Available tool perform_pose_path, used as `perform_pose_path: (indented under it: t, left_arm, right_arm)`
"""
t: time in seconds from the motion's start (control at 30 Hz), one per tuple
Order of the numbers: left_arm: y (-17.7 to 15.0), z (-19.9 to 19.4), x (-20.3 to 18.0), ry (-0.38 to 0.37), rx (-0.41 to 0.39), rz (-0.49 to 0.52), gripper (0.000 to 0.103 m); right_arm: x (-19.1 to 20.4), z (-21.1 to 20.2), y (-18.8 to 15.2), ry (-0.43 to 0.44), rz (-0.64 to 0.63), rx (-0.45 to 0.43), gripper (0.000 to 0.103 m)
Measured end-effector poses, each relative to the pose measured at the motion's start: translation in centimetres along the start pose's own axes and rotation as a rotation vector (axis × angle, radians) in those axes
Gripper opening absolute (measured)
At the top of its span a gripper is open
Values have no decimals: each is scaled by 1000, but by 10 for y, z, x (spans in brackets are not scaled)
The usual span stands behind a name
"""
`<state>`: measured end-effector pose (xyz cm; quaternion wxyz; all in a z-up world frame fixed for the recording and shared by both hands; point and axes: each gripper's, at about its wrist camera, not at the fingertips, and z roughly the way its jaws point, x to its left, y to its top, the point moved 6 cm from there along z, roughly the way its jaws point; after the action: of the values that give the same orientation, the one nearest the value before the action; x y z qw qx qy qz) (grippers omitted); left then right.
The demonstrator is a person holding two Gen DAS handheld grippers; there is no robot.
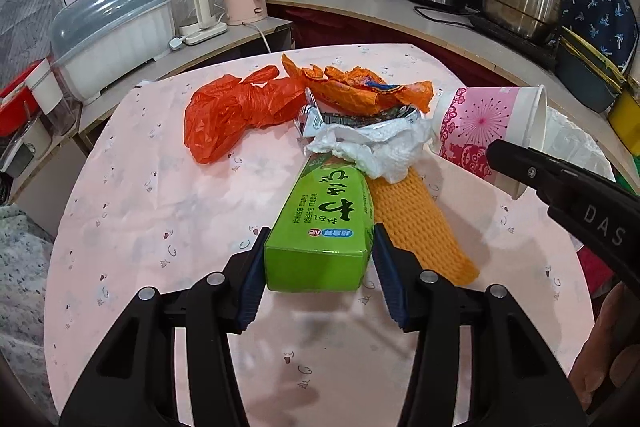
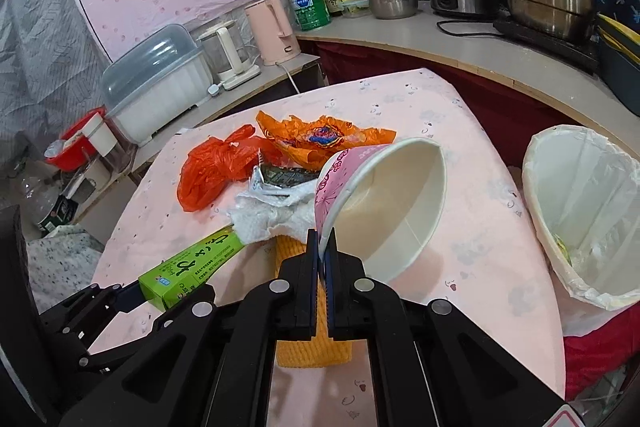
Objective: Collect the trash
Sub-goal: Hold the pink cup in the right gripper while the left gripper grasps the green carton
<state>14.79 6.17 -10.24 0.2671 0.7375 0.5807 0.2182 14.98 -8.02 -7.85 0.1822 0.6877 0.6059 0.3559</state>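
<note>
Step in hand: both pieces of trash are gripped and need carrying to the lined bin (image 2: pixel 592 211) at the right edge of the desk (image 1: pixel 160 195).
Left gripper (image 1: pixel 318 269): jaws clenched on the near end of the green carton (image 1: pixel 324 223); its far end sits under the crumpled paper towel (image 1: pixel 372 147), so it wants drawing clear first, or the towel may drag along.
Right gripper (image 2: pixel 322 247): jaws pinched tight on the rim of the pink paper cup (image 2: pixel 384 203), which tilts on its side with its mouth toward the camera.
Doing it well: the rim grip is thin, so in my judgement the cup is best kept steady and tipped mouth-down only once over the bin; the carton should follow without the two grippers crossing.
Cup contents: looks empty, plain white inside.
Bin contents: white liner, a little trash at the bottom, too small to name.
Still on the desk: orange plastic bag (image 1: pixel 236 115), orange snack wrapper (image 1: pixel 360 91), a foil packet (image 2: pixel 280 179), the towel.
Under the pile: a knitted orange piece (image 1: pixel 420 223), lying beside the carton.
</note>
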Motion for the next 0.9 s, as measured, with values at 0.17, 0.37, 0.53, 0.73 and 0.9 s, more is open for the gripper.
perform_pose_path:
  t: [0.17,0.37,0.53,0.73,0.9]
  left_arm:
    - [9,-18,-8,-4,-36,0,47]
    - [18,-35,-17,-36,-47,-15,17]
    - [17,-42,-19,-41,-52,-20,17]
    - [11,-40,-19,-62,-34,-16,18]
    - [-3,-22,-11,-81,29,-38,25]
  right_arm:
    - [-6,-24,10,-1,8,-49,3]
    - [-15,-49,18,0,17,-99,3]
    - [-18,-62,18,0,17,-119,3]
    - [-21,-63,11,6,23,-107,3]
    - [-22,-54,-1,8,28,-78,3]
